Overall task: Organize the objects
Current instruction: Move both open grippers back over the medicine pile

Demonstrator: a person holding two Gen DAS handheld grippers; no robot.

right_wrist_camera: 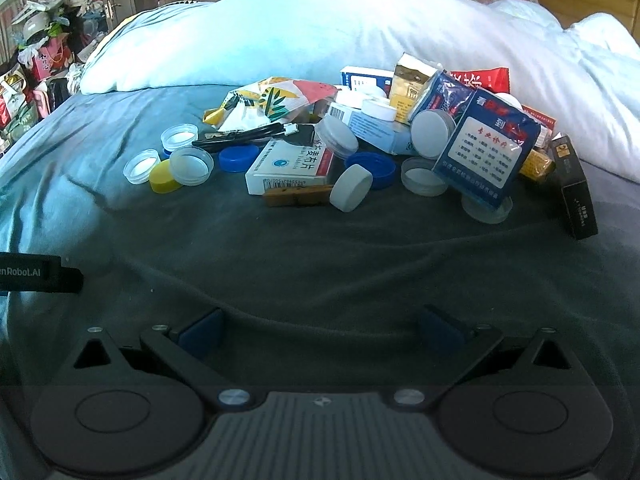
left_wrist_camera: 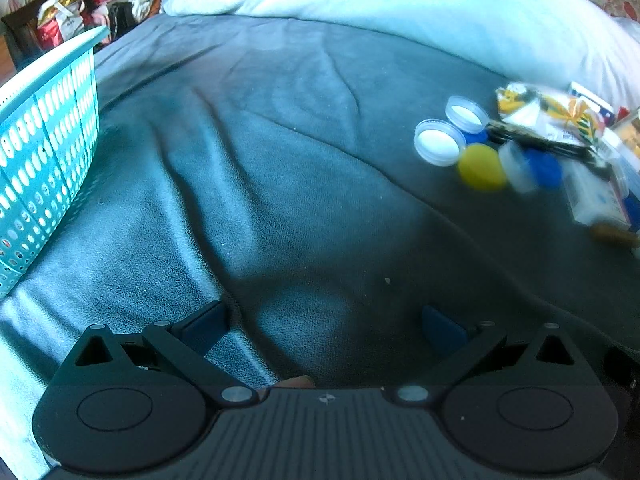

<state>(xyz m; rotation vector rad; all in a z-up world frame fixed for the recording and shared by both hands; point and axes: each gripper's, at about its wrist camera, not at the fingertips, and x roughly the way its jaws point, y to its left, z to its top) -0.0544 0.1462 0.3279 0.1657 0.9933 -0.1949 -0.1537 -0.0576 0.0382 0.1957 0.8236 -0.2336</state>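
Caps and boxes (right_wrist_camera: 360, 148) lie heaped on the bed; left gripper (left_wrist_camera: 326, 326) and right gripper (right_wrist_camera: 320, 330) gape wide, empty.

We see the teal basket (left_wrist_camera: 48, 148) cut off at the left edge, and the pile's boxes (left_wrist_camera: 596, 196) blurred at the right edge.

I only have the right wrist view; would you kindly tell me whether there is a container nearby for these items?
Observer: Yes, a teal perforated basket stands on the bed, left of the left claw.
Operator: Thanks. Is that claw holding anything?
Observer: No, it is open and empty above the grey sheet.
Operator: Does anything lie between it and the basket?
Observer: Only bare sheet; the yellow cap and the other lids sit far to its right.
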